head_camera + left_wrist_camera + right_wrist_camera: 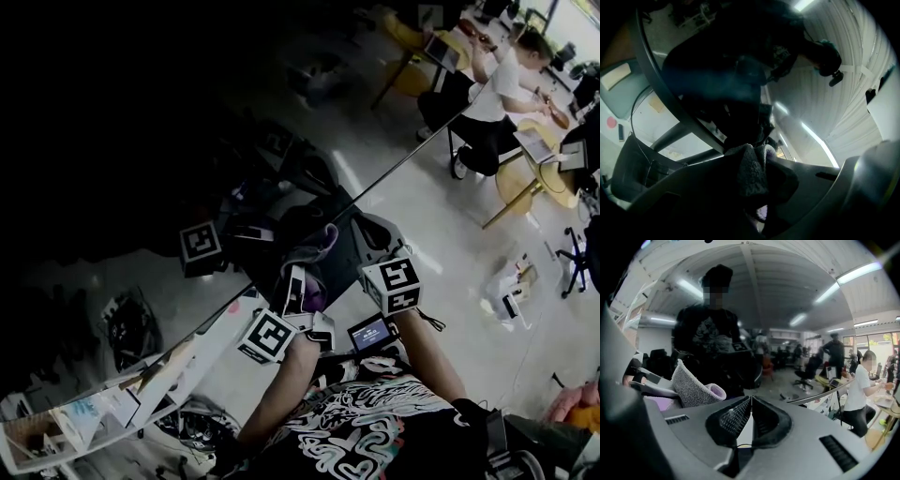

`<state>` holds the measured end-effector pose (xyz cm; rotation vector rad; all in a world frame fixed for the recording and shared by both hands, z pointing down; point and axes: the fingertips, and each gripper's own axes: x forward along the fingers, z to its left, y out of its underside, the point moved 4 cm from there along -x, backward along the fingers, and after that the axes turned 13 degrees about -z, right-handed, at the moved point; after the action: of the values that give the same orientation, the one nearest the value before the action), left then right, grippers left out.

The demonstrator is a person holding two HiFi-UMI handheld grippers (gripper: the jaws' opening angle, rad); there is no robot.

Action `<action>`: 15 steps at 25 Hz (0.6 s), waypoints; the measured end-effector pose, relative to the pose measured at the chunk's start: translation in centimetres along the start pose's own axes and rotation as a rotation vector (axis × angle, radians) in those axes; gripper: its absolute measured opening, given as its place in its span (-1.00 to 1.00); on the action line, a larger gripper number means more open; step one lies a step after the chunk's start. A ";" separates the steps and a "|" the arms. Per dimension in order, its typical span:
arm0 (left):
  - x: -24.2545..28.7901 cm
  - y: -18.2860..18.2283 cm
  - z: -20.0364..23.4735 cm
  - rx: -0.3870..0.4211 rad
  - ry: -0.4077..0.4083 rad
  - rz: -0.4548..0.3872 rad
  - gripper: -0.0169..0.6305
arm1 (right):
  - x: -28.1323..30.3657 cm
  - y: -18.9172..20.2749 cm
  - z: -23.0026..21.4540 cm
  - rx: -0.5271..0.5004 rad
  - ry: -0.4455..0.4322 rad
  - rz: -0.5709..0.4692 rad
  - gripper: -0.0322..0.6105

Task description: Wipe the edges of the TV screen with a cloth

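Cloth [751,172] is clamped in L gripper [754,152] and held at TV edge [412,159], w/ dark screen [141,141] beyond. R gripper [750,401] is held beside, jaws shut together, nothing betw. them. Best judged: cloth kept pressed on edge, dragged steadily along it, jaw tips kept off glass.

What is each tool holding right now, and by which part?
The left tool is shut on the cloth, pinching a bunched fold; the right tool is shut, empty.
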<state>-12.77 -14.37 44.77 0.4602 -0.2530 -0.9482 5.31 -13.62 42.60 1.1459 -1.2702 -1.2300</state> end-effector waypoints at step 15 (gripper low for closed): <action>0.3 0.8 -0.4 -0.041 0.002 -0.044 -0.76 | -1.7 0.2 -0.7 0.028 -0.051 -0.008 -0.79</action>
<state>-11.90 -14.12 44.81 0.4300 -0.2221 -0.9939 6.16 -11.97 42.74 1.1472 -1.3264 -1.2581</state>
